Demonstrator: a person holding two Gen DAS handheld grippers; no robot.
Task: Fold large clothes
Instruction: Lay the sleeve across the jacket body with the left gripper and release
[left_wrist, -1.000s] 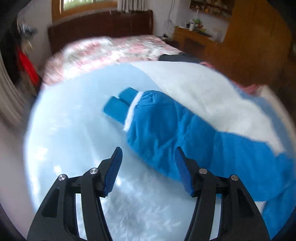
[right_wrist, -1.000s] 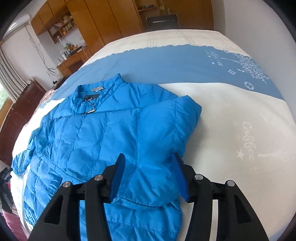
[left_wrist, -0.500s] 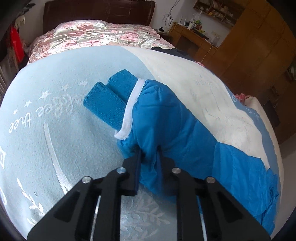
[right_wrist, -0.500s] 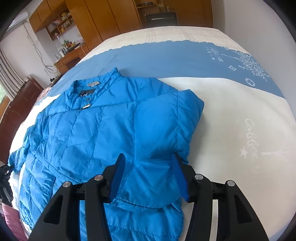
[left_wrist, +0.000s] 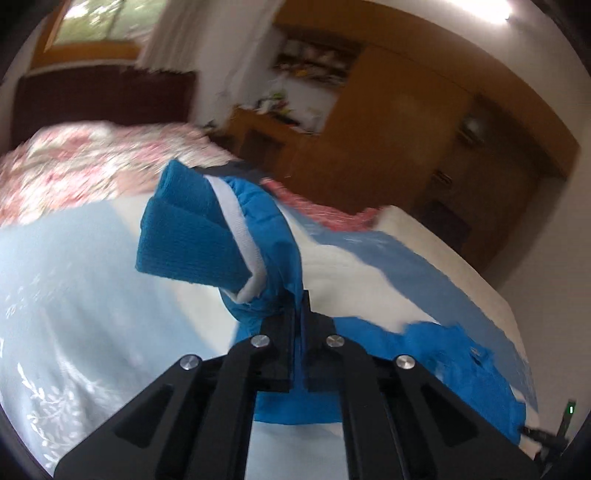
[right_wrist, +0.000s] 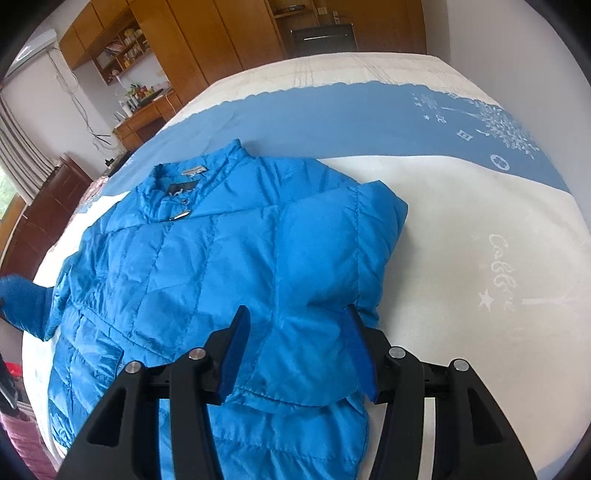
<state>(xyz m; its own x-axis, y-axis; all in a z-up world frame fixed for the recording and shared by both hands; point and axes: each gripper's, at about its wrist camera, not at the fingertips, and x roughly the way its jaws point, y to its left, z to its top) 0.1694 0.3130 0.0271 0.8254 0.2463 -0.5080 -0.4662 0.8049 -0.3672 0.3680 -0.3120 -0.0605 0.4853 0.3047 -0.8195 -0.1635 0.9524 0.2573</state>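
A bright blue puffer jacket (right_wrist: 207, 266) lies front-up on the bed, collar toward the far side. One sleeve (right_wrist: 332, 258) is folded across its chest. My right gripper (right_wrist: 297, 317) hangs over that folded sleeve, open, with the puffy fabric bulging between its blue pads. The other sleeve (left_wrist: 269, 236) is raised off the bed, and its knitted cuff (left_wrist: 192, 236) sticks up to the left. My left gripper (left_wrist: 299, 306) is shut on that sleeve just behind the cuff. In the right wrist view the raised sleeve (right_wrist: 22, 299) shows at the far left edge.
The bed carries a blue-and-white blanket (right_wrist: 461, 221) with pale printed patterns. A floral quilt (left_wrist: 85, 162) lies toward the dark headboard (left_wrist: 103, 96). Wooden wardrobes (left_wrist: 424, 140) and a cluttered desk (right_wrist: 144, 110) line the wall. A white wall (right_wrist: 517, 44) borders the bed.
My left gripper closed on the sleeve near its cuff and lifted it off the blanket, tilting upward. The right gripper stayed where it was, open over the folded sleeve.
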